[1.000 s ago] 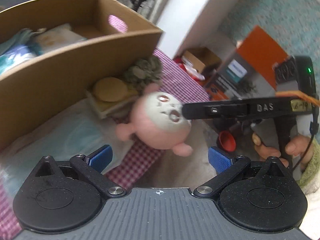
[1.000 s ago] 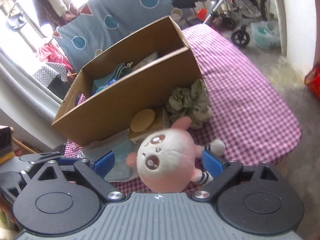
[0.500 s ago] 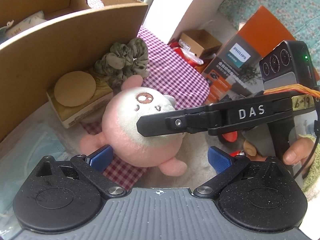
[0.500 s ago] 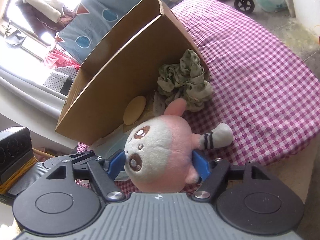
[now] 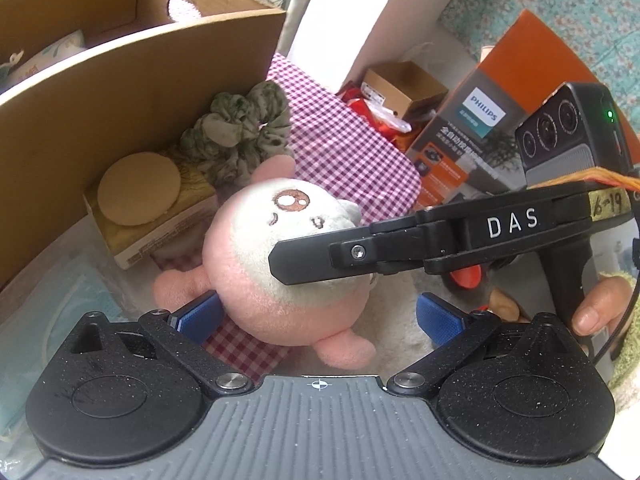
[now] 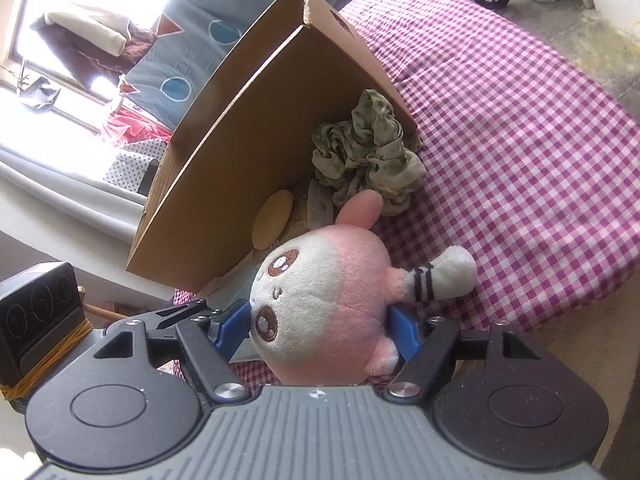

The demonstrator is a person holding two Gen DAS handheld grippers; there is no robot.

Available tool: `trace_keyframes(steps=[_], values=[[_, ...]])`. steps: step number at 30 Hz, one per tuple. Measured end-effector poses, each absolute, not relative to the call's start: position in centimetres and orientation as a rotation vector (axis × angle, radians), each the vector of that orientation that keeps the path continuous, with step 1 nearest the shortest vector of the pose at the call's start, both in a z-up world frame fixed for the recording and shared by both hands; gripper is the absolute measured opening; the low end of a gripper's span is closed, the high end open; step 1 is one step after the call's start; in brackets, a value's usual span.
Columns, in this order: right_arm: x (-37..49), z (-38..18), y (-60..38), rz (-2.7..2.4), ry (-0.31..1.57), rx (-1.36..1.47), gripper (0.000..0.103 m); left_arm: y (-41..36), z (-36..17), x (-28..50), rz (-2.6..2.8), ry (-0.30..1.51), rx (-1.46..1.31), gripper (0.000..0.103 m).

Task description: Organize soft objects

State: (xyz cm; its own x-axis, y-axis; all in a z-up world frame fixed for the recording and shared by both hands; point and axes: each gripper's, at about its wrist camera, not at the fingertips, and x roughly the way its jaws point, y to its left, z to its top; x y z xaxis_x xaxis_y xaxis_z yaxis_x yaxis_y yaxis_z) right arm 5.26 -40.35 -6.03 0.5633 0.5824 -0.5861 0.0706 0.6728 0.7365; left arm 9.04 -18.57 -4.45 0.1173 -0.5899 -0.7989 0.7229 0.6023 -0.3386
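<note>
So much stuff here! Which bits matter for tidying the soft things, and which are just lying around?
Part of the job:
- pink plush toy, gripped in the right claw
- green scrunchie
- cardboard box
- left claw, open

Just lying about:
- Philips carton
- small brown box
- checked tablecloth

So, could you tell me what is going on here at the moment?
A person with a gripper in each hand is tidying soft things. The right gripper has just closed on the pink plush toy on the checked tablecloth, beside the cardboard box. The left gripper is open, close to the toy.
</note>
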Motion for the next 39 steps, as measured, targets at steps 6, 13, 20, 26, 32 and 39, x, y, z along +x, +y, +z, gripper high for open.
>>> trace_keyframes(steps=[6,13,20,26,32,39], values=[[5.2,-5.0,-40.9,0.334,0.918,0.759,0.076,-19.8,-4.2,9.1,-0.989,1.067,0.155,0.102],[5.8,-4.0,-42.2,0.319,0.892,0.694,0.076,-21.5,-4.4,9.4,-1.01,1.052,0.171,0.102],[6.8,-4.2,-43.3,0.311,0.874,0.637,0.077,-23.2,-5.4,10.0,-1.021,1.069,0.179,0.102],[7.5,-5.7,-44.5,0.311,0.89,0.655,0.085,-23.5,-5.8,9.9,-1.022,1.082,0.191,0.102],[7.2,-5.8,-45.2,0.269,0.887,0.69,0.089,-22.4,-5.2,9.6,-1.023,1.07,0.192,0.102],[6.6,-5.1,-46.0,0.211,0.866,0.72,0.089,-19.6,-3.6,8.9,-1.014,1.007,0.138,0.102]])
